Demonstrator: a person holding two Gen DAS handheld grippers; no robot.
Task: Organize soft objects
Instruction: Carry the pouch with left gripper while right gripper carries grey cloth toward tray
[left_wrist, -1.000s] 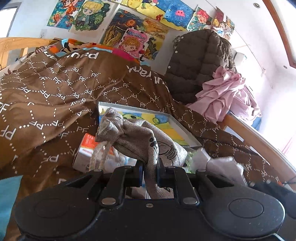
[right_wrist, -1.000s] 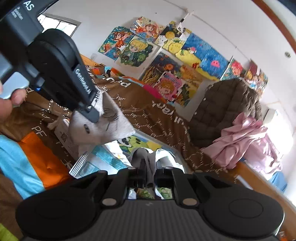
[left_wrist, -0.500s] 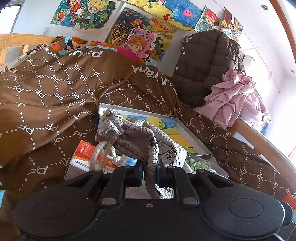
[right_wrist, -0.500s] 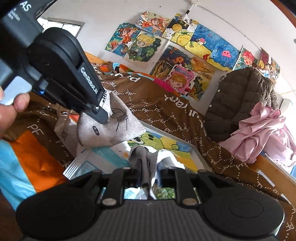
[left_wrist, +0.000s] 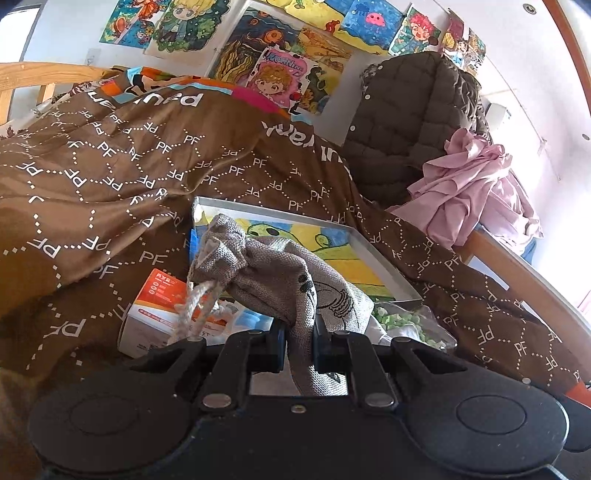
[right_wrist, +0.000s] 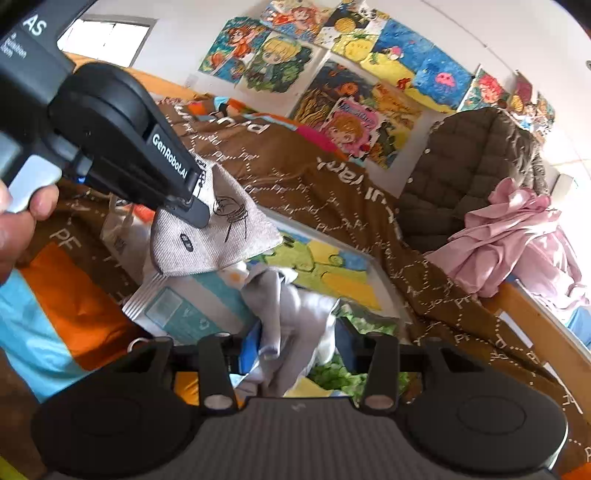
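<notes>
I hold the grey drawstring pouch (left_wrist: 280, 273) in my left hand-held gripper (left_wrist: 299, 343), clenched on the lower part of the cloth, and the pouch hangs above the bed clutter, in front of the picture tray (left_wrist: 373, 254) at 12 o'clock. I judge the pouch light and limp; it folds over the fingers, so the cloth body is a better hold than the cord (left_wrist: 192, 306) at 9 o'clock, which may slip. My right hand-held gripper (right_wrist: 299, 343) is now released: the jaws stand wide apart around the pale grey cloth (right_wrist: 288, 306), which lies loose between them on the bed (right_wrist: 332, 184). Half a second ago these jaws were pinched on this cloth, so I have just let it go. The left hold on the pouch is unchanged, only slightly nearer to the orange box (left_wrist: 155, 306) at 10 o'clock.
</notes>
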